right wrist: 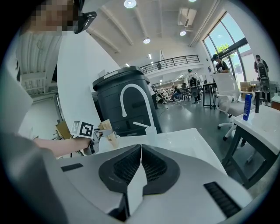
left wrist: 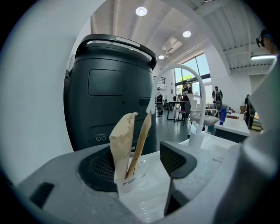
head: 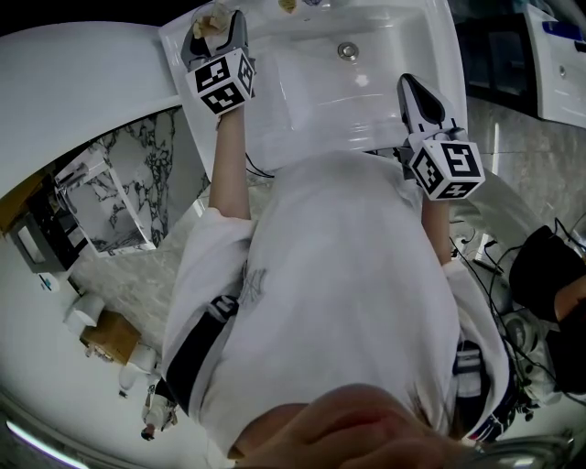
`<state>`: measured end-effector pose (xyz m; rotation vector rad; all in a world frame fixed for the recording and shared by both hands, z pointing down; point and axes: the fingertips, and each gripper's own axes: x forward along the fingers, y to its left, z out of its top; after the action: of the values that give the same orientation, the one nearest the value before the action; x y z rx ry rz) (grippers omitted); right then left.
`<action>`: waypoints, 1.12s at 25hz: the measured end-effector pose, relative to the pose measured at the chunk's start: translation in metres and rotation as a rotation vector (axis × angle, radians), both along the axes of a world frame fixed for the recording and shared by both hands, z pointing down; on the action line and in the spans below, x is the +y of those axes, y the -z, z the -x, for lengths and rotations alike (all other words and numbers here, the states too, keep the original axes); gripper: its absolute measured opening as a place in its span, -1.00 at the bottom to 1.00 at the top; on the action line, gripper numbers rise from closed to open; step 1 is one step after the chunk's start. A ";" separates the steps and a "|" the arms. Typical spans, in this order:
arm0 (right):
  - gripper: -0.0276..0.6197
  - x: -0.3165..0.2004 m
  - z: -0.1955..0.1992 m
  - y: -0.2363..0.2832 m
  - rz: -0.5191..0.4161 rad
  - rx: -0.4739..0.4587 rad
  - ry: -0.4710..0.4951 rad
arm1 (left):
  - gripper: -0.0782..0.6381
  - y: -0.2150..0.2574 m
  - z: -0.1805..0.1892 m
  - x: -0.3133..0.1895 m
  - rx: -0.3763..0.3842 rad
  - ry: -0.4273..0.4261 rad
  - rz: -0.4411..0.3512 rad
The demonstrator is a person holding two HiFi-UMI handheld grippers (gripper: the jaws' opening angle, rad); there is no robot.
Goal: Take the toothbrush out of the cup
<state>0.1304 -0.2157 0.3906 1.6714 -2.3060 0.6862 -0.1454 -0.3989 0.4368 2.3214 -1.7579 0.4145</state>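
A clear cup (left wrist: 127,179) stands on the white sink's rim (left wrist: 148,192) and holds two things. One is a slim toothbrush (left wrist: 142,138) in brown paper with a white tip. The other is a wider paper packet (left wrist: 121,140). My left gripper (left wrist: 135,165) is open, with the cup between its jaws and nearer the left pad. In the head view this gripper (head: 217,25) is at the sink's far left corner, around the cup (head: 212,20). My right gripper (right wrist: 140,164) is shut on nothing and hovers over the sink's right edge (head: 409,87).
A tall black bin (left wrist: 113,87) stands right behind the cup. A white arched faucet (left wrist: 192,81) rises at the back of the basin (head: 366,101), with a small white bottle (left wrist: 196,139) at its foot. Marble shelving (head: 110,197) is at the left, and cables (head: 513,311) lie on the floor at the right.
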 end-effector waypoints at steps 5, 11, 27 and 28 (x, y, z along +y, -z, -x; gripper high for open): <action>-0.87 0.001 -0.001 0.000 -0.001 0.002 0.000 | 0.01 0.002 -0.005 -0.002 -0.008 -0.001 -0.013; -0.87 -0.001 0.000 0.001 0.001 0.007 0.000 | -0.28 0.001 0.000 -0.007 -0.024 0.013 -0.024; -0.87 -0.001 0.003 0.001 0.006 0.023 0.005 | -0.63 0.003 0.010 -0.009 -0.094 -0.016 -0.047; -0.87 -0.001 0.003 0.001 0.007 0.023 0.005 | -0.63 0.002 0.010 -0.009 -0.097 -0.018 -0.047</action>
<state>0.1272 -0.2168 0.3896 1.6614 -2.2888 0.6698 -0.1559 -0.4082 0.4346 2.3888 -1.8104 0.5016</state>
